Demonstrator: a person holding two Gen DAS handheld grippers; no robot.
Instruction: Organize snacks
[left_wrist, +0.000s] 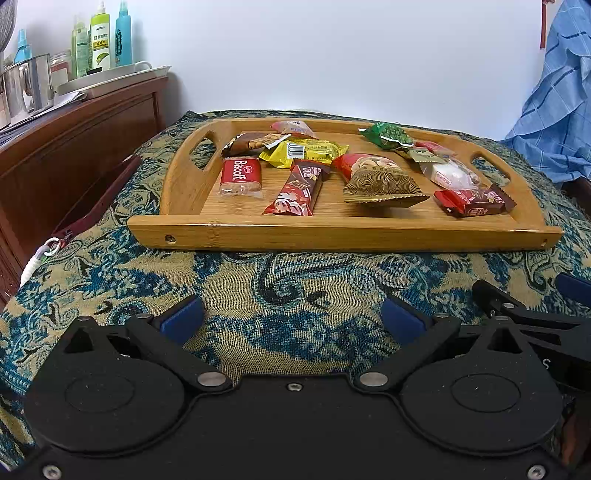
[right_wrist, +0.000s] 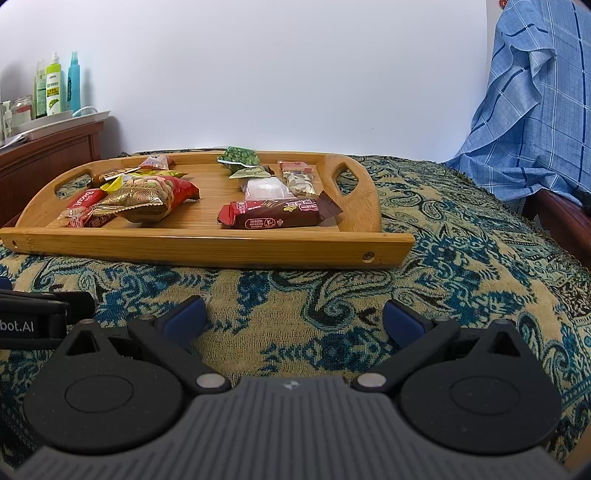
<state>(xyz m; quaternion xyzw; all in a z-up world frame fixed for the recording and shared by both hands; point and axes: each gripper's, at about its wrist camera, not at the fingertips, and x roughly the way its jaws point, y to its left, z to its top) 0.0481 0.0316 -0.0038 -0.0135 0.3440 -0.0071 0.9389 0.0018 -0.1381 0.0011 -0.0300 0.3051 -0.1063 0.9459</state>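
A bamboo tray (left_wrist: 332, 234) (right_wrist: 207, 249) with cut-out handles lies on a patterned cloth and holds several wrapped snacks. On its left lie a red Biscoff pack (left_wrist: 241, 176), a yellow pack (left_wrist: 306, 152) and a red-brown bar (left_wrist: 300, 187). A gold-and-red nut bag (left_wrist: 376, 179) (right_wrist: 147, 197) lies in the middle. On the right lie a dark red bar (left_wrist: 474, 201) (right_wrist: 277, 214), a white pack (right_wrist: 266, 189) and a green pea pack (left_wrist: 388, 135) (right_wrist: 238, 157). My left gripper (left_wrist: 293, 319) and right gripper (right_wrist: 295, 319) are both open and empty, low over the cloth in front of the tray.
The blue and tan paisley cloth (left_wrist: 295, 280) covers the table. A wooden cabinet (left_wrist: 74, 140) at the left carries bottles (left_wrist: 99, 40) and a steel pot (left_wrist: 26, 88). Blue checked fabric (right_wrist: 535, 110) hangs at the right. The right gripper's body shows in the left wrist view (left_wrist: 535, 317).
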